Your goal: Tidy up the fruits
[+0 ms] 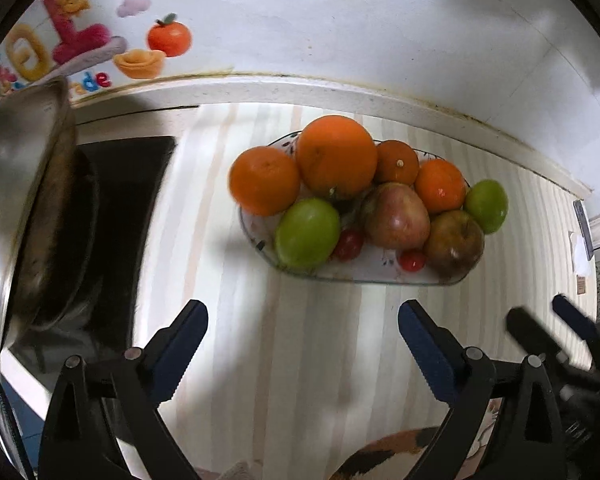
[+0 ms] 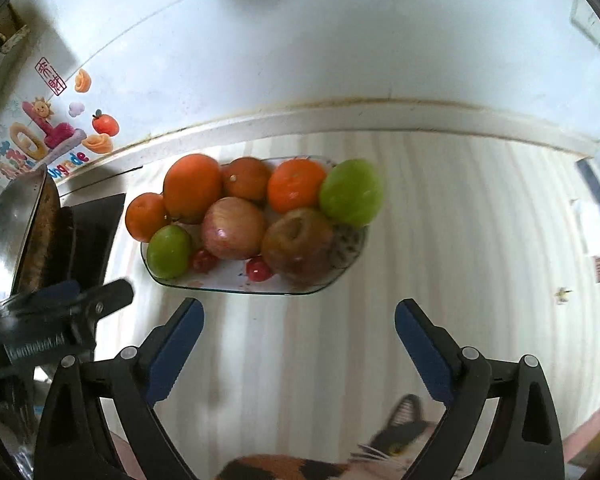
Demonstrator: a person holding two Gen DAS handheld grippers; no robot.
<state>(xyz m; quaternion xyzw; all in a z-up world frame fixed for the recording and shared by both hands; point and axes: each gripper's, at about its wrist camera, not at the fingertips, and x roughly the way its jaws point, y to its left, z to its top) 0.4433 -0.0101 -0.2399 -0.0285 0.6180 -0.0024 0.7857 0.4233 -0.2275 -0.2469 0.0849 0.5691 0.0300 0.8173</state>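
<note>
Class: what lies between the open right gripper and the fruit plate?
Only bare striped tabletop separates the right gripper from the plate, per the right wrist view.

A plate sat on the surface, near the wall behind it. On the plate, the oranges were piled along the rear, toward the wall; the apples lay in front of them, and two small tomatoes rested at the front rim. Left of the plate stood a metal bowl tilted over a stove. A cat lay at the near edge of the surface, well apart from the plate.
</note>
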